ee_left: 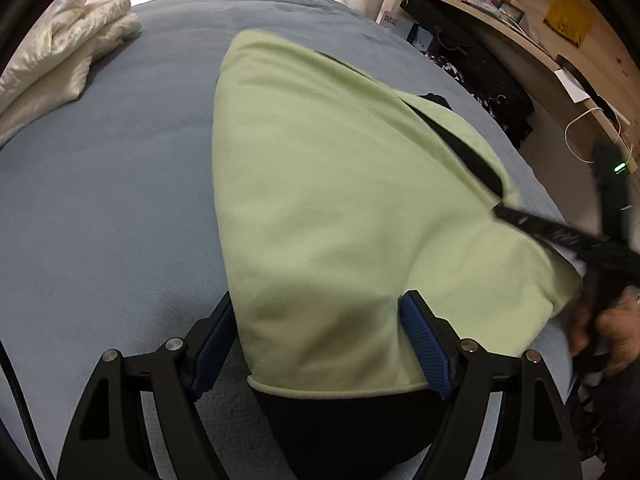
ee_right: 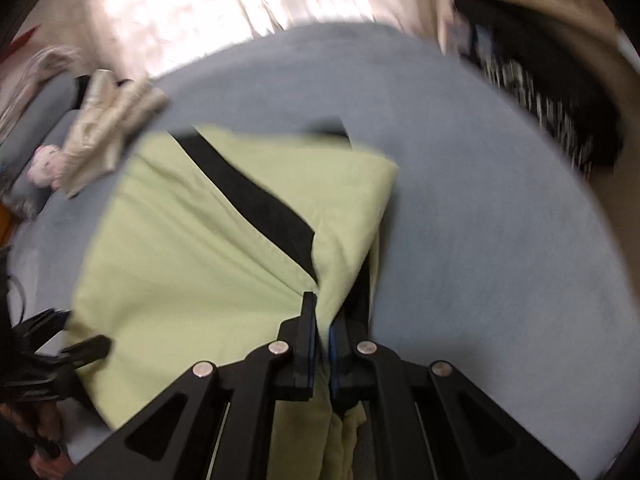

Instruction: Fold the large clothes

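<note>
A pale green garment [ee_left: 320,200] with a black stripe [ee_left: 460,144] lies folded on the blue-grey bed [ee_left: 100,200]. My left gripper [ee_left: 318,300] is open wide and straddles the garment's near corner, one finger beside its left edge and one on the cloth. A black part of the garment [ee_left: 340,420] shows under the green hem. In the right wrist view my right gripper [ee_right: 325,312] is shut on a bunched fold of the green garment [ee_right: 200,260], just below the black stripe [ee_right: 256,204]. The right gripper [ee_left: 560,236] also shows at the garment's right edge.
A crumpled cream quilt [ee_left: 72,48] lies at the far left of the bed. A wooden desk [ee_left: 520,40] with boxes and dark bags [ee_left: 480,72] stands beyond the bed's right side. A person's hand [ee_left: 616,340] holds the right gripper's handle. Bare bedcover [ee_right: 500,240] stretches right of the garment.
</note>
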